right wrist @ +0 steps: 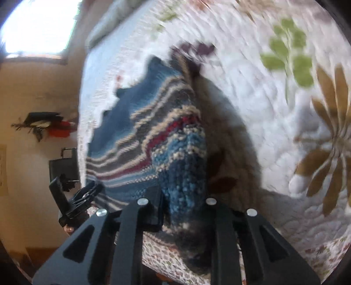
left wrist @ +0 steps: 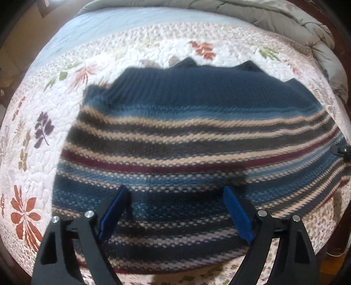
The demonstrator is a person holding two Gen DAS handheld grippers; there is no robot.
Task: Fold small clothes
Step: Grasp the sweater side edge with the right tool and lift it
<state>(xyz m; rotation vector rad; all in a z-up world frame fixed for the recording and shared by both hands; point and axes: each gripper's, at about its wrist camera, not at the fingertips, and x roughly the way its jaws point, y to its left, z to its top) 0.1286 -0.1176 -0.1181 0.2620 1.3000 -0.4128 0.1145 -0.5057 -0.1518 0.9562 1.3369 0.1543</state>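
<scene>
The striped knit sweater lies spread across the floral quilt on the bed, its plain navy part toward the far side and the bands of tan, grey, maroon and blue running across toward us. From our left wrist view we hover just above its near striped part: our left gripper has its jaws spread wide, blue pads well apart, nothing between them, knit showing in the gap.

On the other side, the right wrist view is blurred, but we see the sweater bunched and lifted at one edge, a thick fold of blue-flecked knit running straight down into our right gripper. Its two black fingers sit on either side of that fold and are clamped on the fabric. Beneath the raised edge a dark shadow falls on the quilt.

At the far right edge of the left view we catch a small black piece of the other gripper at the sweater's side. Beyond the quilt, a rumpled grey-green comforter is heaped at the far end of the bed. A bright window shows in the right view.
</scene>
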